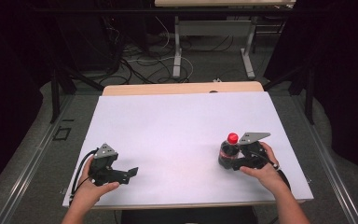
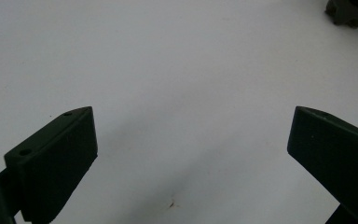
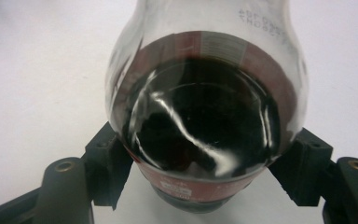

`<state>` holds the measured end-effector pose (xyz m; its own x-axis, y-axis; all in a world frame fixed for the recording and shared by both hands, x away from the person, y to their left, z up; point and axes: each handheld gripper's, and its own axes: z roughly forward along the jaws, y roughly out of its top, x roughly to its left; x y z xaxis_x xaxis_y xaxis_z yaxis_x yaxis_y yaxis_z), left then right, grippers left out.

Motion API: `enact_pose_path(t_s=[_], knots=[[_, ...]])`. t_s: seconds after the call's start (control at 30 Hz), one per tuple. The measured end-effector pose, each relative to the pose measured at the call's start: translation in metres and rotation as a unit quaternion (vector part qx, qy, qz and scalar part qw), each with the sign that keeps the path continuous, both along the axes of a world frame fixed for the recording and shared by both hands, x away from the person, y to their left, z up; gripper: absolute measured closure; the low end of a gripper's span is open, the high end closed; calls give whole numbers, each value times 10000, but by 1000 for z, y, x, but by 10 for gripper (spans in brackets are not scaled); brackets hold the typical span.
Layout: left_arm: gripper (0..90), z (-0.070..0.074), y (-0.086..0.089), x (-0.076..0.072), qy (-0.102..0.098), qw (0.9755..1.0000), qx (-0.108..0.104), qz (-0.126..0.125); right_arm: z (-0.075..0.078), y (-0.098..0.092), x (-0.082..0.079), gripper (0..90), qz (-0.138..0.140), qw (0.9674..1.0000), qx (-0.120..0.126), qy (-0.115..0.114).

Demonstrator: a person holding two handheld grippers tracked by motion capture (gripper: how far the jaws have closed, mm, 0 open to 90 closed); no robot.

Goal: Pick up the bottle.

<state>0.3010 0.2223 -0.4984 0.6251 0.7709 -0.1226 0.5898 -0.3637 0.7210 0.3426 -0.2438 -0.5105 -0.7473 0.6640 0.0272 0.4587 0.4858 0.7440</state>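
Bottle (image 1: pixel 228 151) upright on the white sheet (image 1: pixel 177 130), near its right edge; red cap, dark drink, partly full. Right gripper (image 1: pixel 235 163) clamped on the bottle's lower body, pads (image 3: pixel 105 163) pressing both sides. Likely moderately heavy, smooth plastic, slippery, liquid may slosh; grip low on the labelled band. Left gripper (image 1: pixel 130 172) well left of the bottle, jaws apart, nothing between. Floor beyond: cables, table legs.

Bottle (image 3: pixel 205 116) — cap cut off by top edge.
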Motion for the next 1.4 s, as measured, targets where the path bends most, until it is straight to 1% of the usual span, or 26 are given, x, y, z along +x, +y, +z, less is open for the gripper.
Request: enact_pose_path(t_s=[0.03,0.07,0.1,0.13,0.3,0.37,0.43,0.5,0.57,0.63,0.73,0.77,0.8,0.83,0.87,0.9,0.93,1.03,1.1,1.13,1.2,1.27,1.3,1.33,1.37,1.4], knots=[[18,0,-1,0,-50,10000,-13,-1,0,4,-2,289,65,10000,32,-24],[18,0,-1,0,-50,10000,-13,-1,1,7,-3,288,127,9999,23,-88],[18,1,-4,-1,-57,9999,-98,-23,3,12,-5,288,185,9997,59,-114],[18,2,-4,-2,-42,9999,-79,-85,3,16,-7,289,241,9995,101,-156],[19,5,-11,-3,-91,9997,-151,-154,9,34,-16,289,555,9982,141,-169],[21,10,-19,-4,-74,9992,-149,-374,11,41,-20,288,686,9974,145,-186],[26,15,-28,-4,-107,9983,-254,-519,13,48,-23,288,856,9962,77,-169],[28,23,-39,-5,-146,9968,-277,-736,14,56,-26,289,991,9948,109,-193],[42,32,-52,-7,-279,9943,-355,-965,16,62,-29,289,1141,9932,42,-209],[73,43,-65,-8,-362,9917,-358,-1180,17,69,-31,289,1216,9923,75,-203],[131,59,-84,-7,-370,9873,-431,-1487,19,76,-32,289,1337,9908,80,-186],[158,59,-84,-7,-370,9873,-431,-1487,19,78,-32,289,1391,9901,75,-183],[163,64,-90,-5,-415,9853,-460,-1594,19,80,-33,289,1410,9898,56,-174],[166,67,-94,-5,-364,9839,-512,-1674,18,81,-33,289,1429,9895,84,-191],[176,74,-103,-4,-400,9815,-651,-1758,18,83,-33,289,1439,9894,69,-191],[195,77,-108,-4,-410,9803,-721,-1795,18,84,-33,289,1450,9892,84,-181],[207,80,-111,-3,-376,9783,-716,-1908,18,84,-33,288,1479,9889,61,-139],[240,85,-122,0,-438,9764,-592,-2032,17,86,-32,289,1508,9884,72,-154],[250,86,-125,1,-434,9759,-571,-2060,16,87,-32,289,1498,9886,67,-151],[266,87,-132,1,-423,9772,-606,-1988,16,87,-32,289,1480,9889,51,-131],[291,90,-137,3,-404,9755,-579,-2081,16,88,-32,289,1470,9891,9,-76],[304,93,-142,4,-335,9754,-545,-2109,16,89,-32,288,1468,9891,25,-84],[304,94,-145,6,-390,9744,-446,-2168,16,89,-32,289,1483,9889,36,-100],[306,95,-148,5,-388,9750,-443,-2144,16,89,-32,289,1495,9887,39,-106],[308,96,-151,5,-482,9741,-424,-2168,17,89,-32,289,1504,9886,24,-58],[319,99,-152,5,-410,9718,-413,-2286,17,89,-32,289,1515,9884,16,-70]])
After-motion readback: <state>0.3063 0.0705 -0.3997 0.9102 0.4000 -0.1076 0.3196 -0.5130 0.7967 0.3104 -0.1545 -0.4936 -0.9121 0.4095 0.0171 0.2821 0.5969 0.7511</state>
